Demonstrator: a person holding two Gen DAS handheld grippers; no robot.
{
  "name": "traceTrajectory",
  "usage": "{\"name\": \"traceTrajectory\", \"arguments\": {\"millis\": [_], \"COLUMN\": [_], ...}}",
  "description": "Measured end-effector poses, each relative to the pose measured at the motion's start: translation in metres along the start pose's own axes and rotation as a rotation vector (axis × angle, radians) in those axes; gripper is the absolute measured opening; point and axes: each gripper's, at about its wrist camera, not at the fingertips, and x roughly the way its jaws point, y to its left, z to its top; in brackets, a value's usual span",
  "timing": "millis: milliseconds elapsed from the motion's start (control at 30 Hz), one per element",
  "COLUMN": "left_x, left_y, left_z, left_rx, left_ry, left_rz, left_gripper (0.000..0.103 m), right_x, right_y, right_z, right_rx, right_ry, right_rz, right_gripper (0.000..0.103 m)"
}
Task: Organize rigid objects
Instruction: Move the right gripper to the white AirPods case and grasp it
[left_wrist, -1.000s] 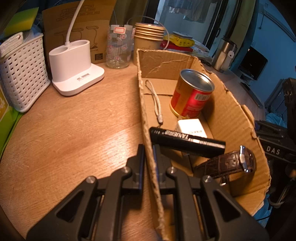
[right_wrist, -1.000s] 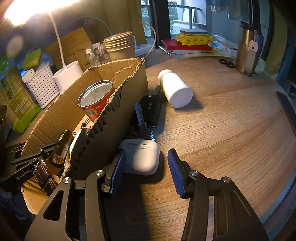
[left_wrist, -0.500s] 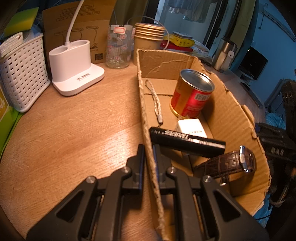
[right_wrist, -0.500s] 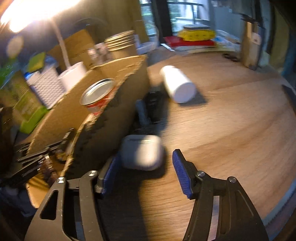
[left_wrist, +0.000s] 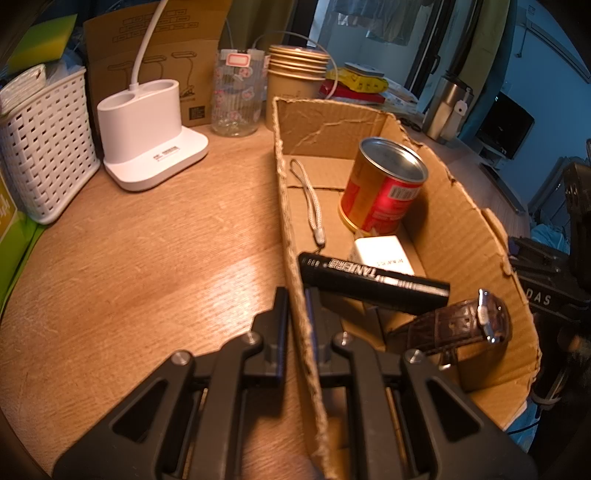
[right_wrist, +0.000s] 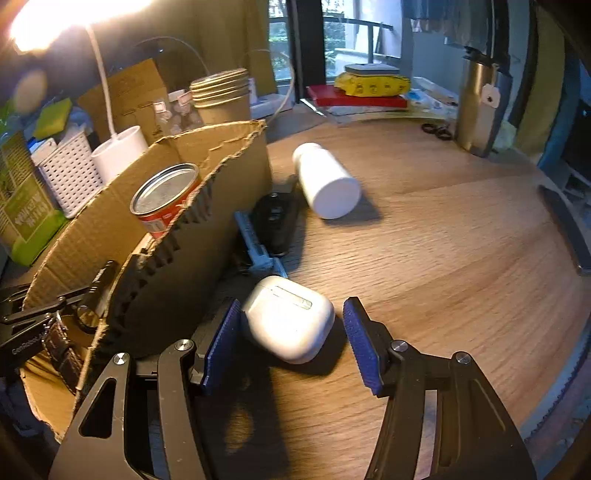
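My left gripper (left_wrist: 297, 314) is shut on the near side wall of the cardboard box (left_wrist: 291, 221). Inside the box are a red can (left_wrist: 384, 188), a black flashlight (left_wrist: 373, 280), a brown leather watch (left_wrist: 461, 325), a white block (left_wrist: 384, 254) and a grey lanyard (left_wrist: 308, 192). My right gripper (right_wrist: 291, 325) stands open over the wooden table with a white earbuds case (right_wrist: 288, 317) between its blue pads. The left pad sits close to the case and the right pad stands clear of it. A white bottle (right_wrist: 328, 181) lies on its side farther back.
A black key fob (right_wrist: 275, 221) and a blue-grey tool (right_wrist: 258, 251) lie against the box's outer wall (right_wrist: 177, 266). A white lamp base (left_wrist: 151, 136), a white basket (left_wrist: 44, 147), a glass jar (left_wrist: 238, 96) and stacked paper cups (left_wrist: 295, 81) stand behind. A steel flask (right_wrist: 480, 107) stands far right.
The right gripper's jaws have spread a little wider around the earbuds case, after a small blurred shift of the view. The left gripper and the box have not moved.
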Motion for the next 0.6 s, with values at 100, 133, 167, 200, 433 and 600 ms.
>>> {"name": "traceTrajectory", "arguments": {"millis": [100,133,167,200,433,600], "left_x": [0.000,0.000,0.000,0.000,0.000,0.000], "left_y": [0.000,0.000,0.000,0.000,0.000,0.000], "left_z": [0.000,0.000,0.000,0.000,0.000,0.000], "left_rx": [0.000,0.000,0.000,0.000,0.000,0.000], "left_ry": [0.000,0.000,0.000,0.000,0.000,0.000], "left_rz": [0.000,0.000,0.000,0.000,0.000,0.000], "left_gripper": [0.010,0.010,0.010,0.010,0.010,0.011], "right_x": [-0.001,-0.001,0.000,0.002,0.014,0.012], "right_y": [0.000,0.002,0.005,0.008,0.012,0.008], "right_z": [-0.001,-0.002,-0.003,-0.004,-0.004,-0.003], "right_rx": [0.000,-0.005,-0.012,-0.021,-0.025,-0.008], "right_ry": [0.002,0.003,0.004,0.008,0.025,0.030], "right_rz": [-0.004,0.010,0.019,0.014,-0.031,-0.029], "right_gripper": [0.060,0.061,0.061,0.061,0.061,0.061]}}
